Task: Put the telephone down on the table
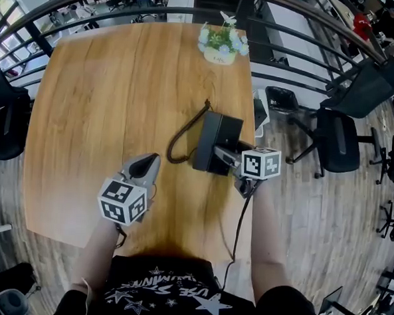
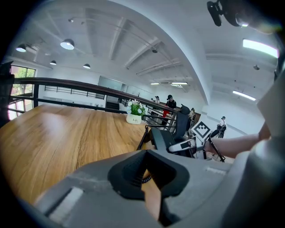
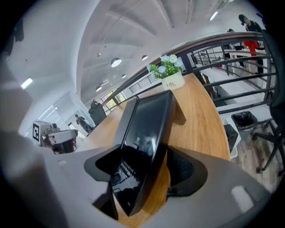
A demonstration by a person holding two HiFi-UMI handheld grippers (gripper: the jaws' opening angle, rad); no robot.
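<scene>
One step looks nearly finished: on the broad wooden table [image 1: 107,101] the black telephone [image 1: 214,141] seems to rest at three o'clock, the right gripper [image 1: 225,155] with jaws spread apart around it, the left gripper [image 1: 145,165] at seven o'clock with jaws together, empty. Next, I judge, the right must back out toward six without nudging it. The smooth top holds a flower pot [image 1: 220,52] at twelve, with railing [image 2: 67,82] and chairs [image 1: 341,139] beyond.

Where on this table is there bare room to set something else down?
The left half of the table is bare wood, from the flower pot down to the left tool. The right edge is crowded: the telephone, its coiled cord and the right tool around it.
</scene>
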